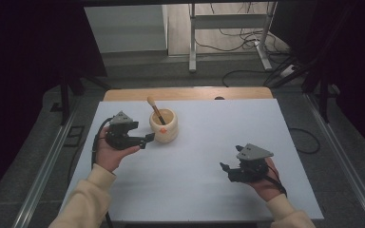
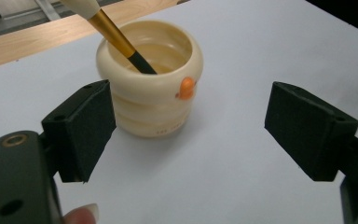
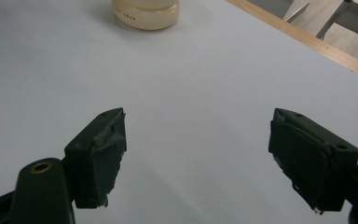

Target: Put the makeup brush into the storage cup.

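Observation:
A cream ribbed pot (image 1: 164,125) with an orange knob stands on the white table top (image 1: 190,190), left of the middle. A brush (image 1: 155,110) with a gold and black handle leans in it, pale tip up. My left gripper (image 1: 148,139) sits just left of the pot, open, its jaws pointing at it. In the left gripper view the pot (image 2: 150,88) stands close ahead, between and beyond the wide jaws, with the brush (image 2: 114,39) slanting to the upper left. My right gripper (image 1: 224,168) hovers at the right front, open and empty (image 3: 196,158), and the pot's base (image 3: 145,13) lies far ahead.
A wooden strip (image 1: 187,93) borders the table's far edge. Beyond it are a metal table frame (image 1: 228,38) and floor cables (image 1: 247,42). Metal rails (image 1: 45,166) run along both sides of the table.

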The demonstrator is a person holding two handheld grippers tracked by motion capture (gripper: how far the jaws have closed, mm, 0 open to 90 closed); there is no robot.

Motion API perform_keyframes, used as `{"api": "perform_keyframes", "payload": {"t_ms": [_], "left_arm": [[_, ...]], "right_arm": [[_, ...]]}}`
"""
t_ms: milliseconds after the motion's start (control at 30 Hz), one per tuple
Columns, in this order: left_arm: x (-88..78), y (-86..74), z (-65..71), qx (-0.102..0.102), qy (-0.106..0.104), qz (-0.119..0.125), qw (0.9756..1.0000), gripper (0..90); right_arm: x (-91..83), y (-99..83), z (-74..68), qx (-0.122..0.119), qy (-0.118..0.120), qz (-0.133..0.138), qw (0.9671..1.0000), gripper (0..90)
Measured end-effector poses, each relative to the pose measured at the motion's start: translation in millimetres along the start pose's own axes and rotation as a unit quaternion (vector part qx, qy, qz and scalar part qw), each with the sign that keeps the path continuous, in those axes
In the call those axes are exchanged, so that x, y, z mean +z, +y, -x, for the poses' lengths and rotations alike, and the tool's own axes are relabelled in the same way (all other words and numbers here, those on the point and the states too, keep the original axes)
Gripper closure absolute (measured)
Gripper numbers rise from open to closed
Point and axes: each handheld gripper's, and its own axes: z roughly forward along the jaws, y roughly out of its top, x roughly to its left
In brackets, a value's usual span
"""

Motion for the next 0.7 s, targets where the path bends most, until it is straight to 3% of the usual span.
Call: {"api": "perform_keyframes", "payload": {"t_ms": [233,467,700], "left_arm": [[-8.4,-21.2,-3.6,-0.01,0.001,-0.005,0.9999,18.1],[-13.1,-50.1,-5.0,-0.009,-0.004,-0.023,0.9997,18.1],[-24.7,-65.9,-8.8,-0.006,-0.001,-0.037,0.9993,18.1]], "right_arm": [[-4.1,-1.7,3.8,0.006,-0.006,0.001,1.0,19.7],[-10.0,-5.4,10.4,0.025,-0.006,0.005,0.9996,19.4],[-15.4,-9.7,16.5,0.039,-0.003,0.002,0.9992,18.3]]}}
